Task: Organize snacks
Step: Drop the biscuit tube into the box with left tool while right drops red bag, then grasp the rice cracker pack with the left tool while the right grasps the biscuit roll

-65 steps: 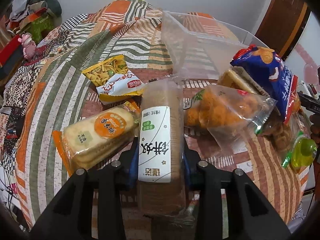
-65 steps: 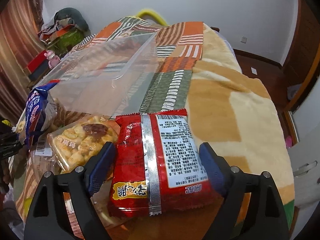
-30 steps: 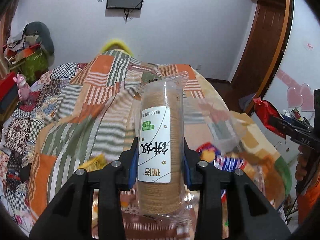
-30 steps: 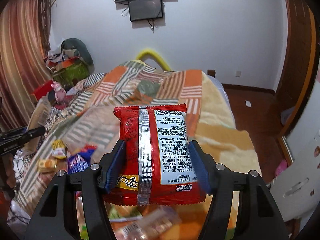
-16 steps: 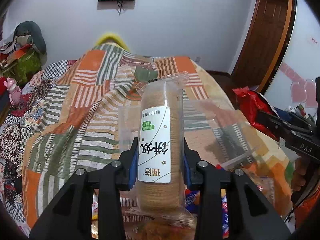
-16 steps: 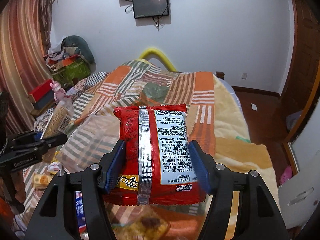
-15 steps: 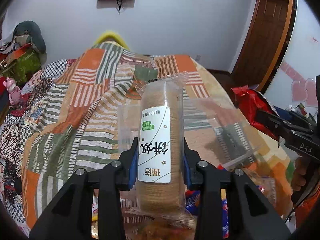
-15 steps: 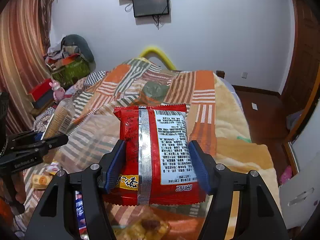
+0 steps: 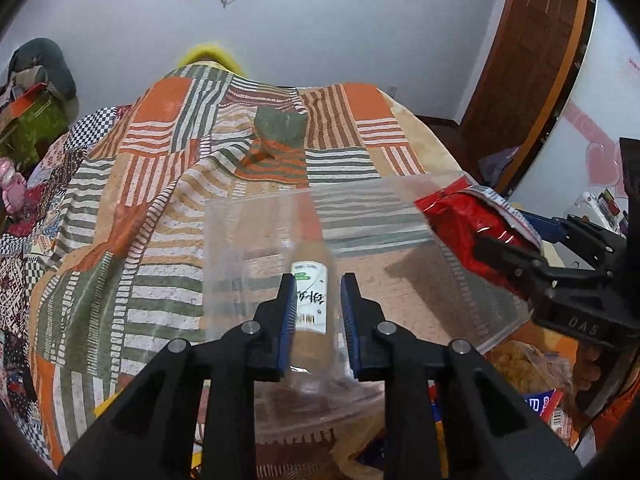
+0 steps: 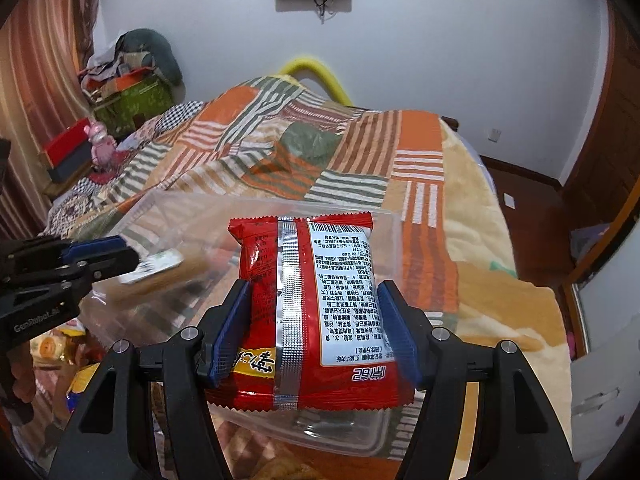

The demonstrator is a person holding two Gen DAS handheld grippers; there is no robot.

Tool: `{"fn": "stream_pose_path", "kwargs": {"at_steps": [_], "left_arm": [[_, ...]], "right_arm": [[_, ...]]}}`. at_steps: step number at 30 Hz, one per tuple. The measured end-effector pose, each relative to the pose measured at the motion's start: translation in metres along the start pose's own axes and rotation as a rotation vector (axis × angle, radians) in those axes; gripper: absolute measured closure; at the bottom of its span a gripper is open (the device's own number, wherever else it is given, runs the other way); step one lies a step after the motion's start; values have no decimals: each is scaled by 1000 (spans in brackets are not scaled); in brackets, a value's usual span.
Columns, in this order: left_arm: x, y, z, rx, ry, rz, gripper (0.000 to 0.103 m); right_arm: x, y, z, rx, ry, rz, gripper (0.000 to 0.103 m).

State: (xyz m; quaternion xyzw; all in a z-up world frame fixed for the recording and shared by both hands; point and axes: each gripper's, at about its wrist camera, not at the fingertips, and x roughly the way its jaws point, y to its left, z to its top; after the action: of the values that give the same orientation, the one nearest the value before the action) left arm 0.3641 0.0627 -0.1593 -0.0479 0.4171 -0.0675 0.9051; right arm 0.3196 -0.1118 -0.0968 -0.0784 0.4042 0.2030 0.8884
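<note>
A clear plastic bin sits on the patchwork bed; it also shows in the right wrist view. My left gripper is open over the bin, and the brown biscuit roll with a white label is blurred below its fingers, falling into the bin; the roll also shows in the right wrist view. My right gripper is shut on a red snack packet and holds it above the bin's right side. The packet shows at the right of the left wrist view.
Several loose snack packets lie on the bed in front of the bin, also seen in the right wrist view. The patchwork blanket stretches beyond the bin. A wooden door stands to the right.
My left gripper has opened and let go of the biscuit roll, which drops into the bin. Both grippers have moved closer over the bin; the right still holds the red packet.
</note>
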Motion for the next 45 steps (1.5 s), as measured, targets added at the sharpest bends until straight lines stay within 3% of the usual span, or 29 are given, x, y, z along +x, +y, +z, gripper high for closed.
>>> {"fn": "stream_pose_path", "kwargs": {"at_steps": [6, 12, 18, 25, 31, 41, 45], "left_arm": [[-13, -3, -3, 23, -11, 3, 79], [-48, 13, -9, -12, -49, 11, 63], [-94, 34, -24, -6, -68, 69, 56], [-130, 62, -61, -16, -35, 142, 45], [-126, 83, -102, -38, 39, 171, 40], [-74, 98, -143, -35, 154, 166, 39], [-62, 102, -147, -53, 164, 135, 39]], "right_arm": [[-12, -3, -4, 2, 16, 31, 42], [-36, -2, -6, 8, -6, 25, 41], [-72, -9, -16, 23, -39, 8, 41], [-102, -13, -42, 31, -39, -26, 36], [-103, -12, -76, 53, 17, -46, 34], [-78, -15, -124, 139, 161, -27, 33], [-66, -12, -130, 147, 184, -20, 24]]}}
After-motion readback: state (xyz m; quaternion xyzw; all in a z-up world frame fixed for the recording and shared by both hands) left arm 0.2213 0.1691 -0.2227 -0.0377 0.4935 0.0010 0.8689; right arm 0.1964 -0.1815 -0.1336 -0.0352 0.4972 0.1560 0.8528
